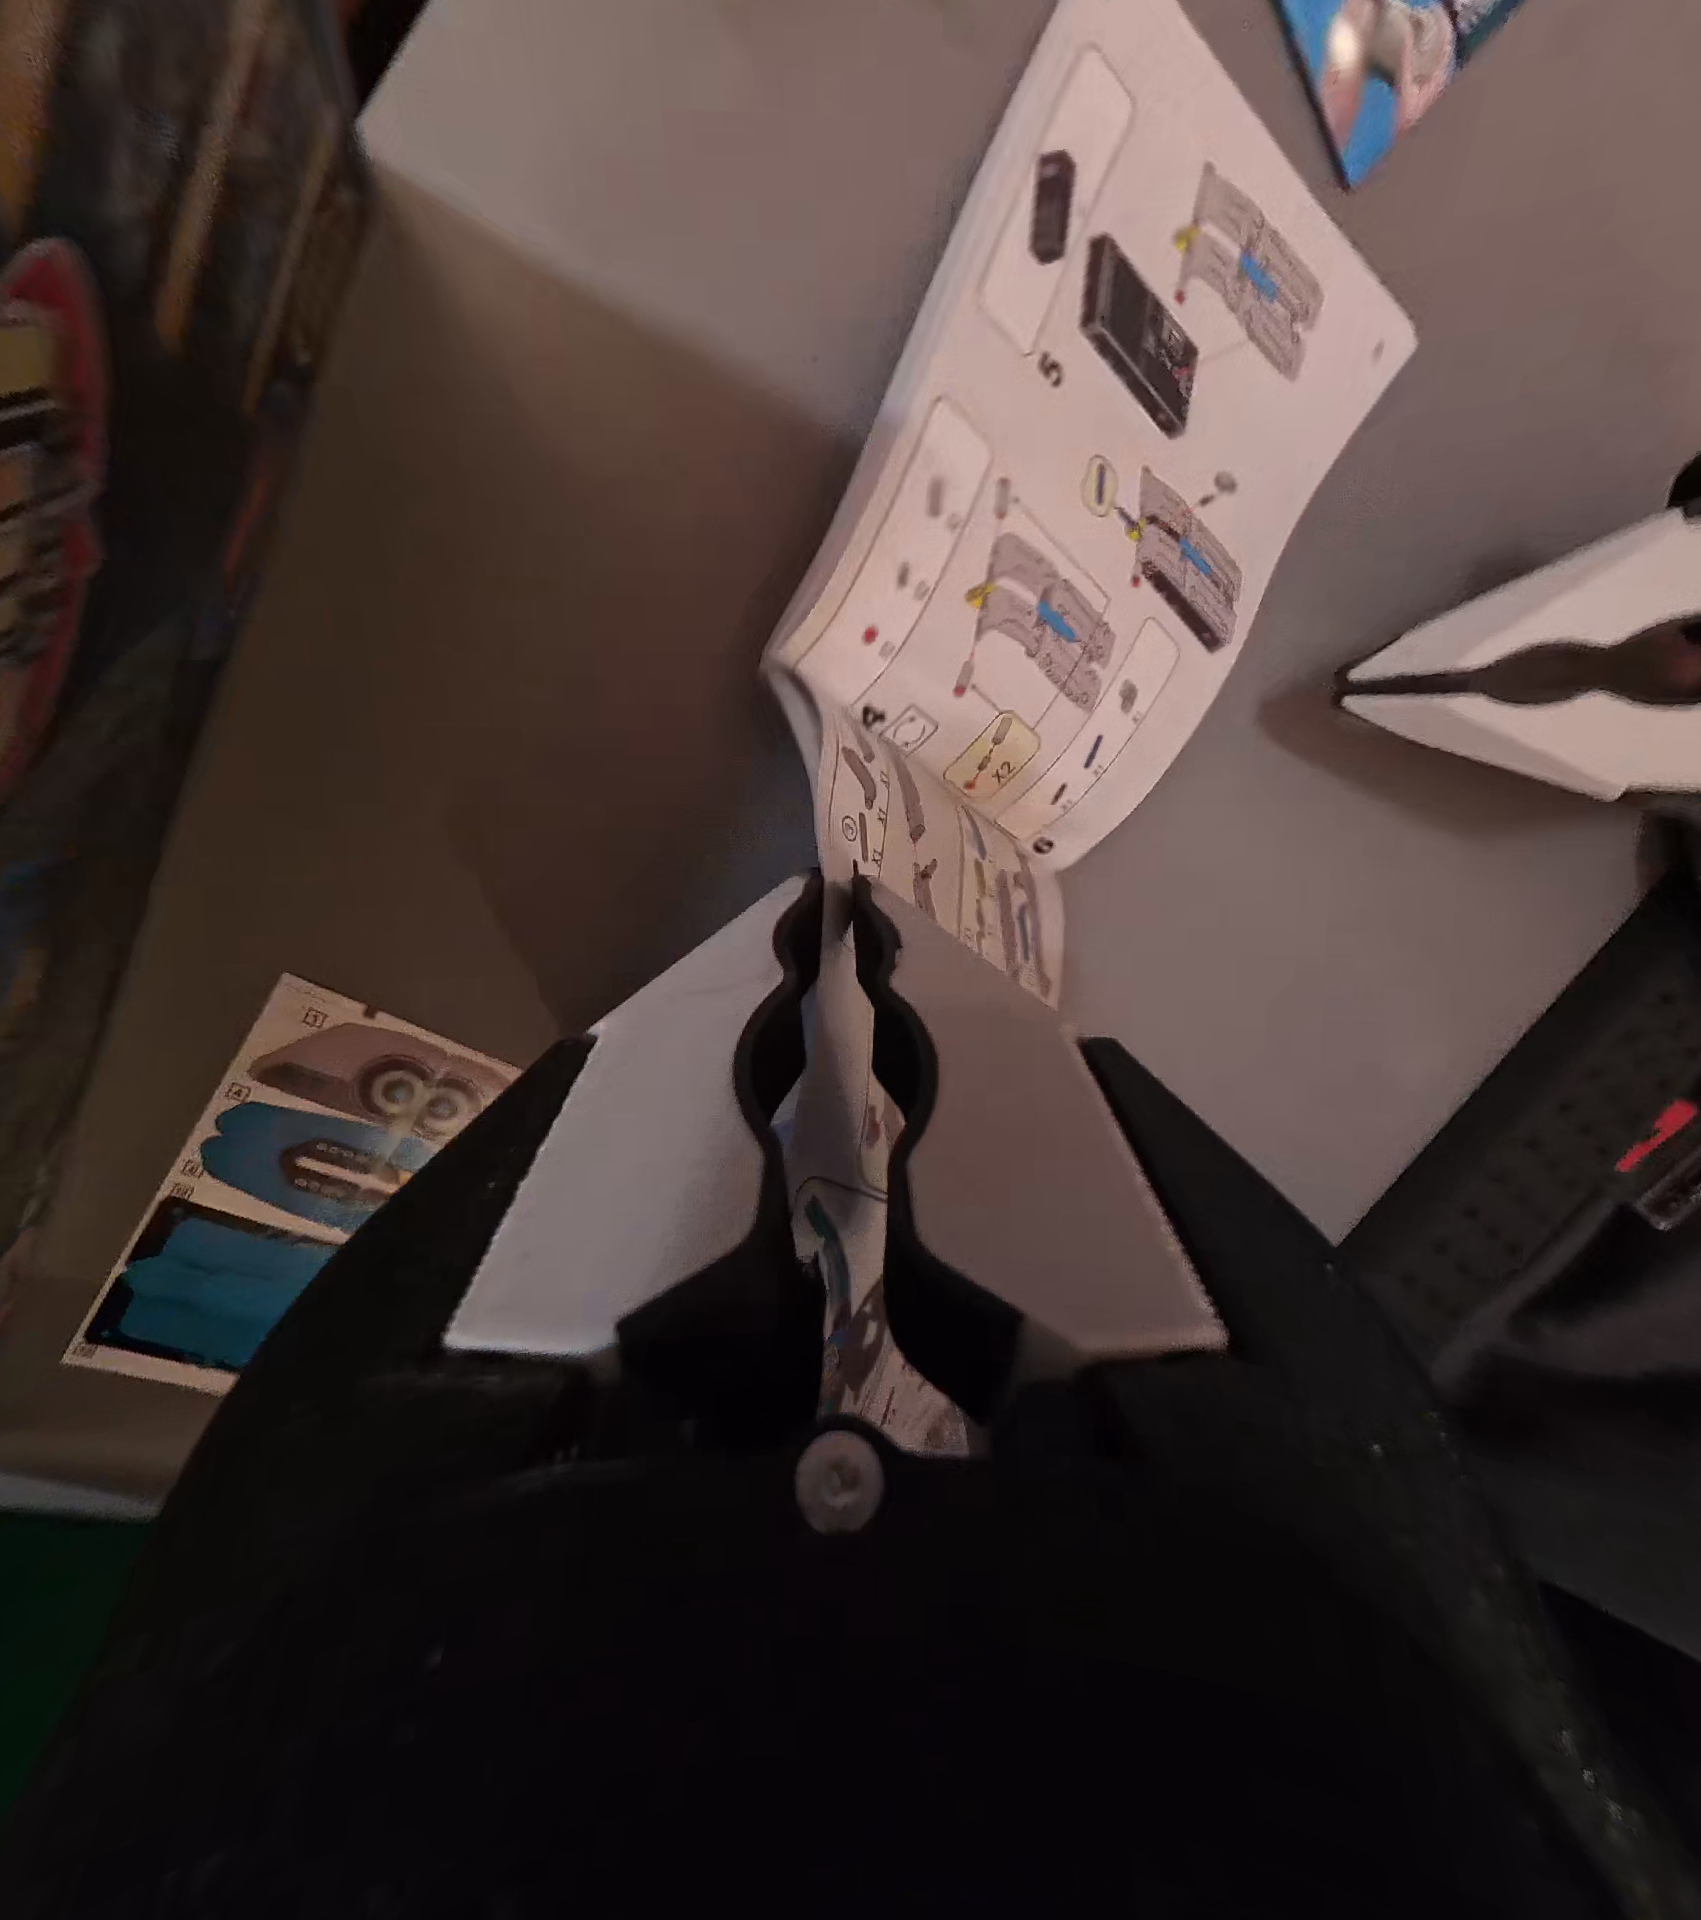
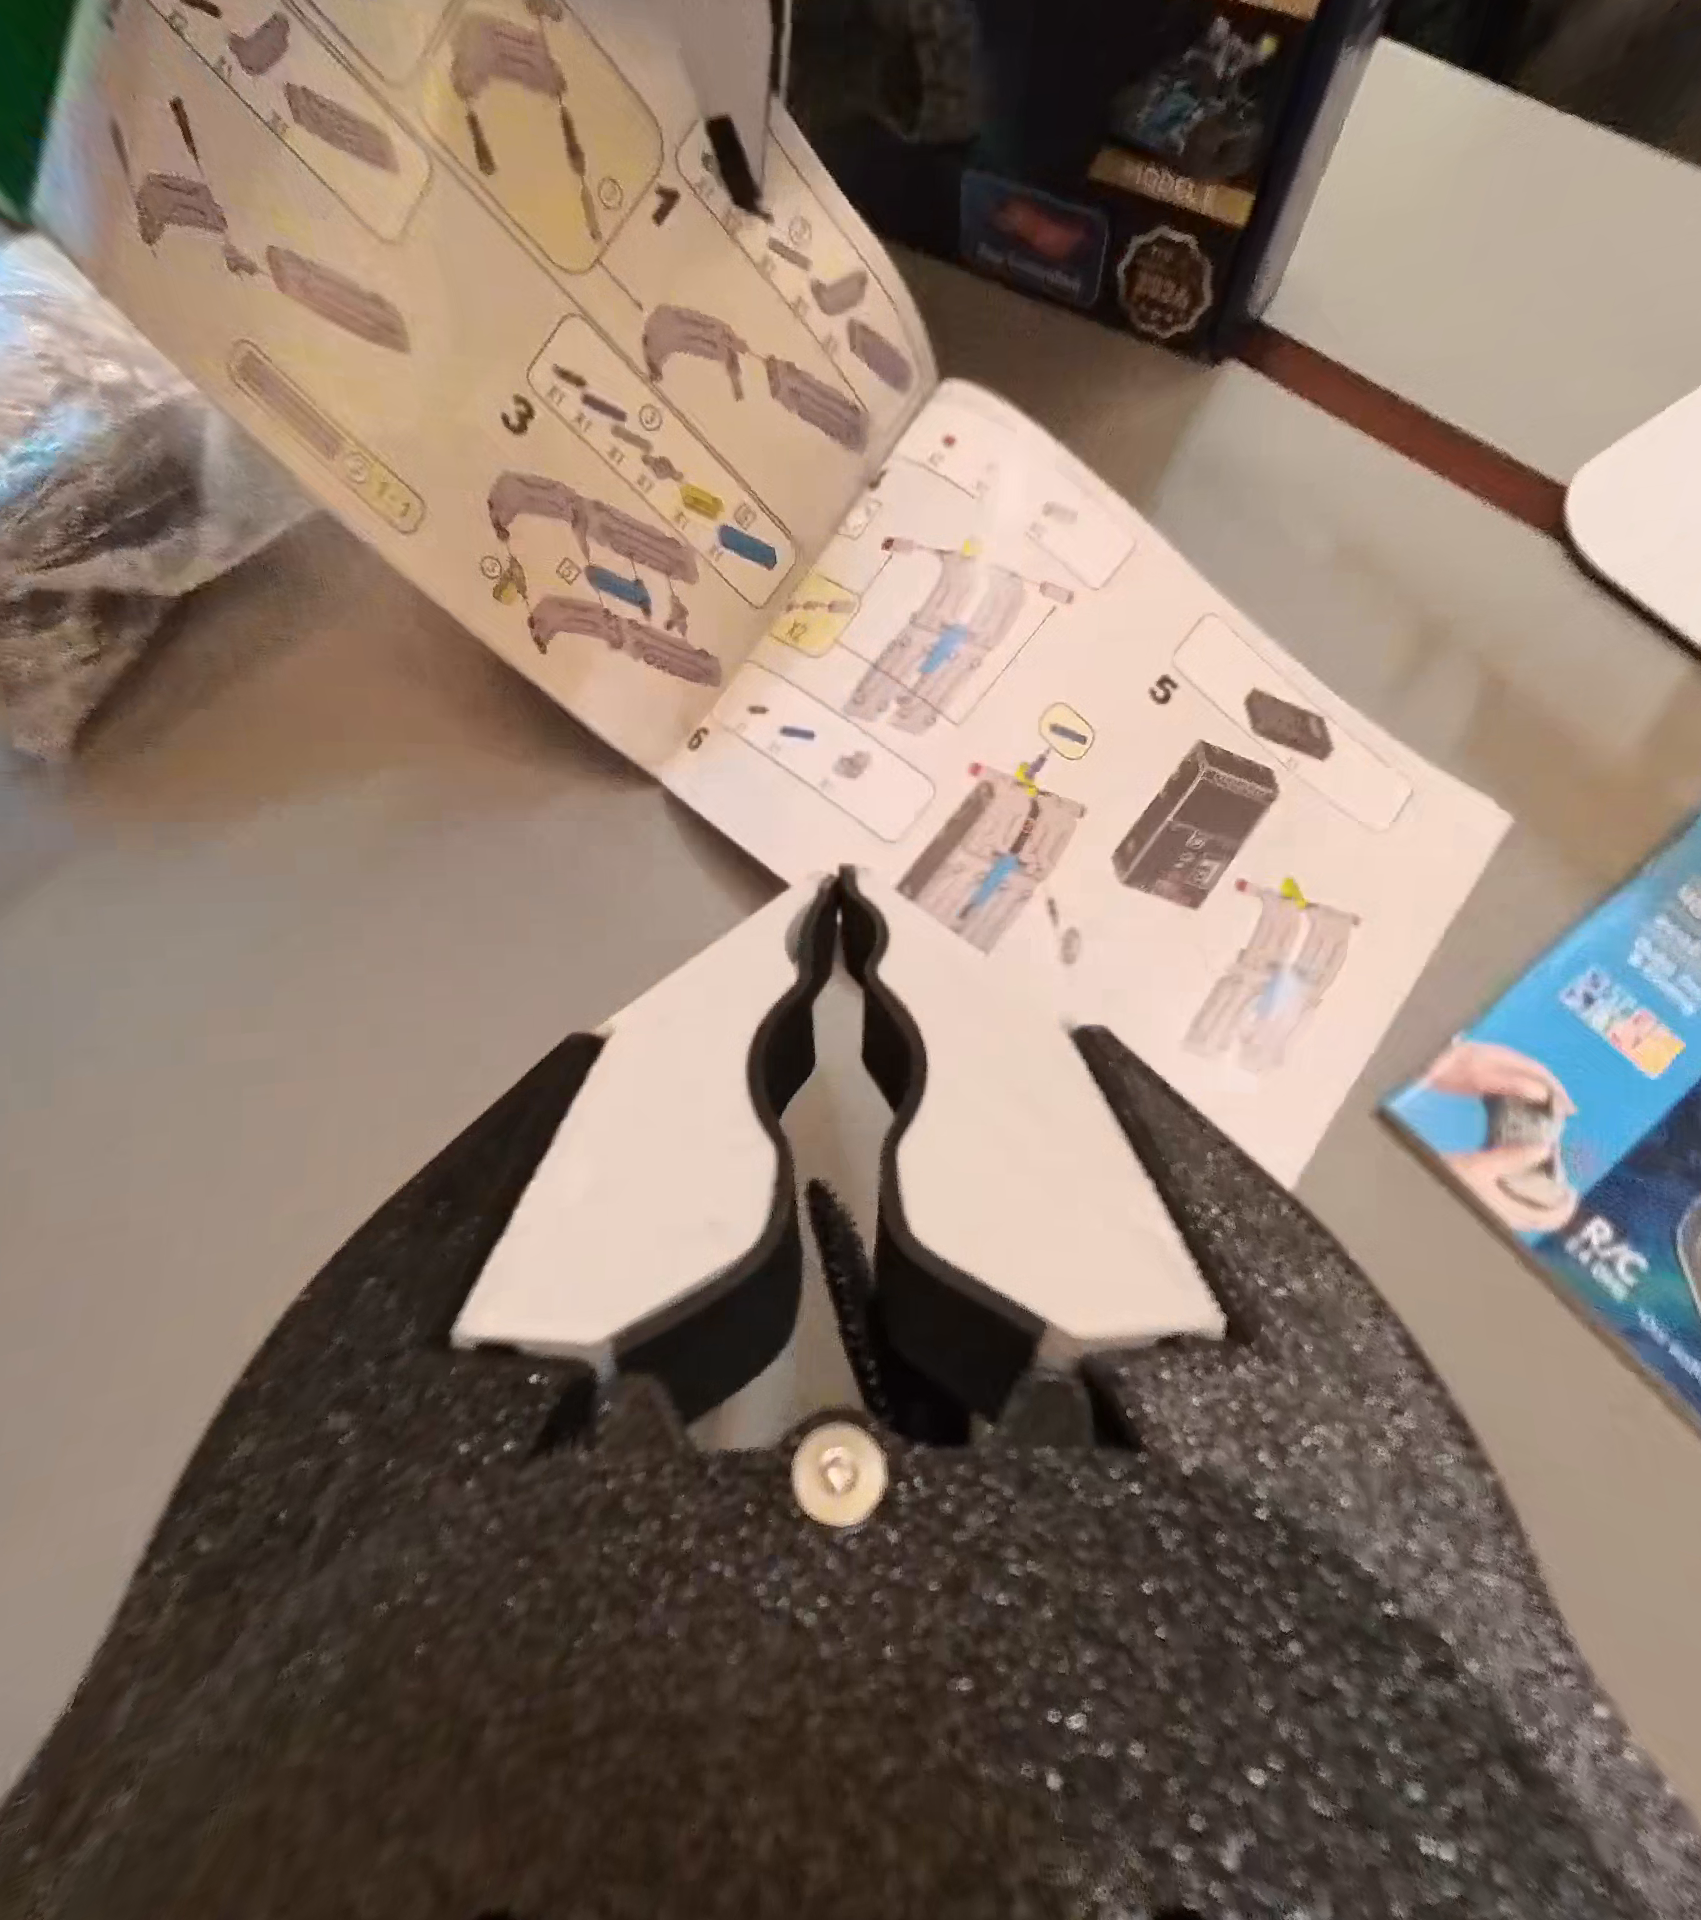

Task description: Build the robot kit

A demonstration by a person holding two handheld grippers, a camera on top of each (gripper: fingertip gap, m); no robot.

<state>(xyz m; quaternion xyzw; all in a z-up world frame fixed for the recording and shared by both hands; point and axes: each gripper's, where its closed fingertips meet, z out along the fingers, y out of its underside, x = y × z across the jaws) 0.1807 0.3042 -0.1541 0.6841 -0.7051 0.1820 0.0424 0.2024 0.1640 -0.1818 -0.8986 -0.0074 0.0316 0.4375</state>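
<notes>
An open white instruction booklet (image 1: pixel 1137 468) with printed assembly drawings lies on the grey table (image 1: pixel 565 468). My left gripper (image 1: pixel 838 883) is shut on one of its pages (image 1: pixel 887 810); the sheet runs between the two black pads and curls up from the spine. In the right wrist view that page (image 2: pixel 472 343) stands lifted above the flat page (image 2: pixel 1085 748), with a left fingertip (image 2: pixel 732 166) at its top edge. My right gripper (image 2: pixel 841 883) is shut with nothing between its pads, at the flat page's near edge. It also shows in the left wrist view (image 1: pixel 1345 686).
A dark printed toy box (image 2: pixel 1085 187) stands behind the booklet, also seen in the left wrist view (image 1: pixel 46 623). A blue leaflet (image 2: pixel 1656 1143) lies to the right. A sticker sheet (image 1: pixel 285 1174) lies on the table. A clear bag of dark parts (image 2: pixel 25 468) sits left. There is about 15 cm between the tips of the two grippers.
</notes>
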